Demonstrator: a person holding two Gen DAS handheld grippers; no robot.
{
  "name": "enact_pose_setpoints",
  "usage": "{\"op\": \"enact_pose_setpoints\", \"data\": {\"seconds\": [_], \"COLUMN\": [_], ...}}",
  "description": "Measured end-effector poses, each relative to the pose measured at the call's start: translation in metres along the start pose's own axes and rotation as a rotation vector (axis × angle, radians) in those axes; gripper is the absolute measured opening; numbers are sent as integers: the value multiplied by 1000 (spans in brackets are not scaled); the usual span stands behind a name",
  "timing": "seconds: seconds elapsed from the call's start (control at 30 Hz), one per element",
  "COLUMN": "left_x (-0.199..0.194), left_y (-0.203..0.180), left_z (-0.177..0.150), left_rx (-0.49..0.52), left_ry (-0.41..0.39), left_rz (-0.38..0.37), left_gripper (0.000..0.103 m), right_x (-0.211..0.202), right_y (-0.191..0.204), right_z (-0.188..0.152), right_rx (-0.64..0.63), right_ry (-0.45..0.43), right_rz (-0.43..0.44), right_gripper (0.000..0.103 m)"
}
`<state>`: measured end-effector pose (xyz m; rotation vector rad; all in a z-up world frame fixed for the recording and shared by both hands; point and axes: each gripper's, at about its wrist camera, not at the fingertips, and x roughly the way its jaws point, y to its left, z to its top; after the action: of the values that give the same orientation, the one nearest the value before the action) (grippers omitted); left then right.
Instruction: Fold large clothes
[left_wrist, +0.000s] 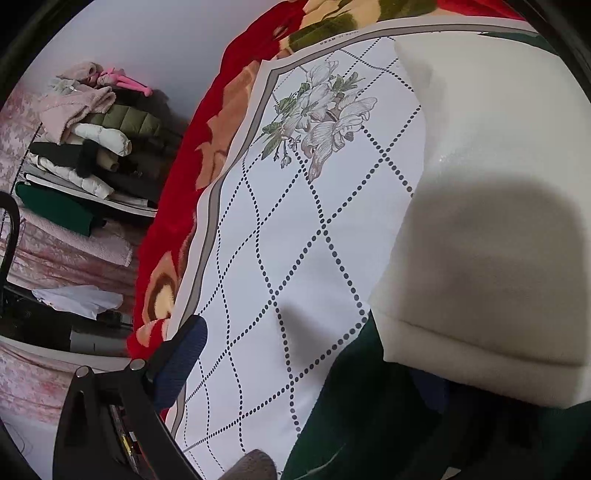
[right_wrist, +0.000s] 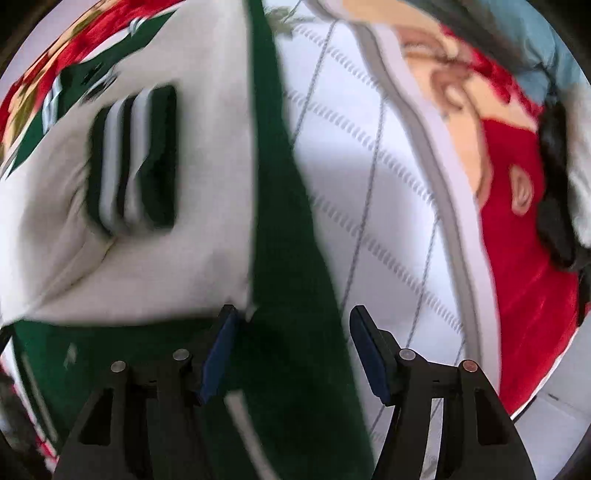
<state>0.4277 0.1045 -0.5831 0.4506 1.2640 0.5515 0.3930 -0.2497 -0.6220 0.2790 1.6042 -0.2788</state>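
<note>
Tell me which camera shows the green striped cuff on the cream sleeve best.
The right wrist view. The green striped cuff lies fully in frame on the cream sleeve, though blurred by motion. The left wrist view shows only the sleeve's plain cream cloth and dark green fabric; no cuff is visible there.

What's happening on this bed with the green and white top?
A person is folding a green and cream garment laid on a white sheet printed with dotted diamonds, over a red floral blanket. The right hand-held gripper hangs above the garment's green edge with its jaws open, gripping nothing. Only one finger of the left hand-held gripper shows, beside the cream part. Other clothes are piled in the background.
</note>
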Motion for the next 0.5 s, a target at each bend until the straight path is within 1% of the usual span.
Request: {"op": "enact_pose_setpoints", "data": {"seconds": [0.03,0.07,0.1,0.13,0.17,0.2,0.23,0.27,0.3,0.37,0.4,0.43,0.47,0.5], "left_x": [0,0,0,0,1,1,2,3,3,2,2,2,3,3], "left_y": [0,-1,-1,-1,-1,-1,0,0,0,-2,-2,-2,-1,-1], "left_z": [0,1,1,1,2,2,3,3,2,2,2,2,3,3], "left_rx": [2,5,9,13,14,13,12,11,9,12,14,12,8,4], "left_ry": [0,1,2,4,6,9,13,16,18,16,16,18,24,28], "left_rz": [0,1,1,1,-1,-4,-7,-11,-17,-16,-13,-13,-16,-16], "left_gripper": [103,103,103,103,103,103,103,103,103,103,103,103,103,103], "right_x": [-1,1,3,2,0,-5,-12,-14,-19,-23,-19,-15,-13,-15], "right_y": [4,14,24,23,17,3,-17,-32,-52,-77,-86,-92,-90,-84], "right_z": [-3,-7,-9,-8,-5,2,10,11,12,12,14,16,20,25], "right_rx": [-65,-134,-206,-208,-171,-98,-4,94,178,294,339,358,339,286], "right_ry": [21,26,10,-18,-41,-66,-89,-95,-102,-120,-102,-78,-67,-69], "right_rz": [0,-44,-117,-155,-166,-165,-160,-92,-54,-31,-3,26,26,1], "right_gripper": [65,66,66,65,65,54,53,53,53,53,53,53,53,53]}}
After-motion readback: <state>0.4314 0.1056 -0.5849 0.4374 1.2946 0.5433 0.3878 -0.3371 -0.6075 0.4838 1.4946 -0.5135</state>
